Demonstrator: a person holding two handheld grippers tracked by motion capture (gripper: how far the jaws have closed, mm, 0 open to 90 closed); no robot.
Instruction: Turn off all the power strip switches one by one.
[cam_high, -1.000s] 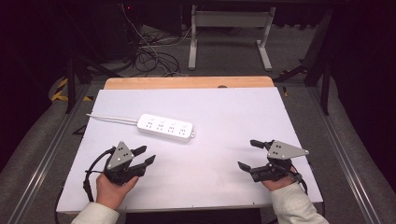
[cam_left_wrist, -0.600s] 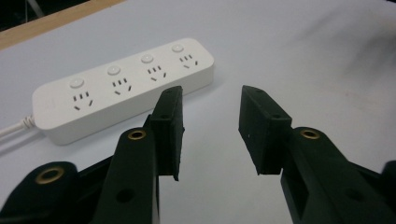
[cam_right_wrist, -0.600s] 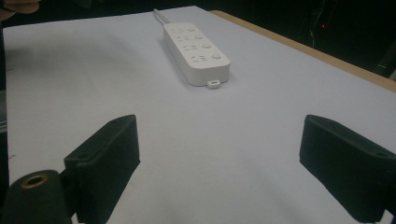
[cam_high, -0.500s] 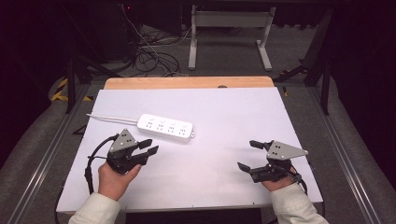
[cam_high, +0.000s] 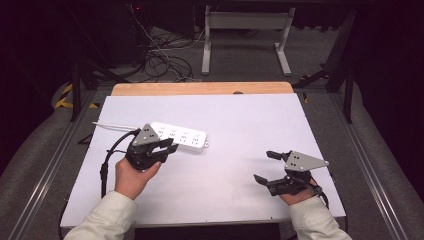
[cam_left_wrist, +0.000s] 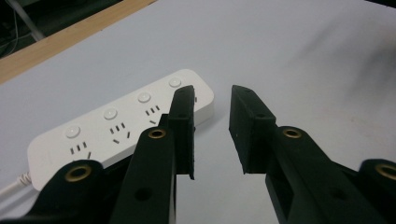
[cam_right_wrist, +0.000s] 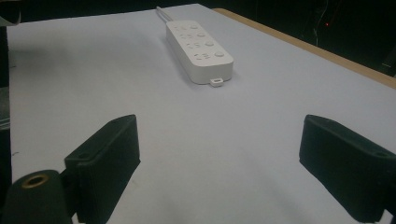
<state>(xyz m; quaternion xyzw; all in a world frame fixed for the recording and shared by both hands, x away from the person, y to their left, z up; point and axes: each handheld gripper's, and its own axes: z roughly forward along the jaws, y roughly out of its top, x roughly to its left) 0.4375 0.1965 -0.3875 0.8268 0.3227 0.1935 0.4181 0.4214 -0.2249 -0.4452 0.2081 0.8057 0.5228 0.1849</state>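
Lying left of centre on the white table (cam_high: 240, 150), one power strip (cam_high: 180, 136) runs left-right, cord end upper left. Two grippers: left gripper (cam_high: 167, 149) at its near edge, jaws narrowly apart, empty; right gripper (cam_high: 265, 166) lower right, jaws wide, well apart.

A white-topped table (cam_high: 240, 125) with a bare wooden strip (cam_high: 200, 88) along its far edge carries a white power strip (cam_high: 182, 136), lying flat left of the table's middle, its white cord (cam_high: 112, 125) trailing leftward
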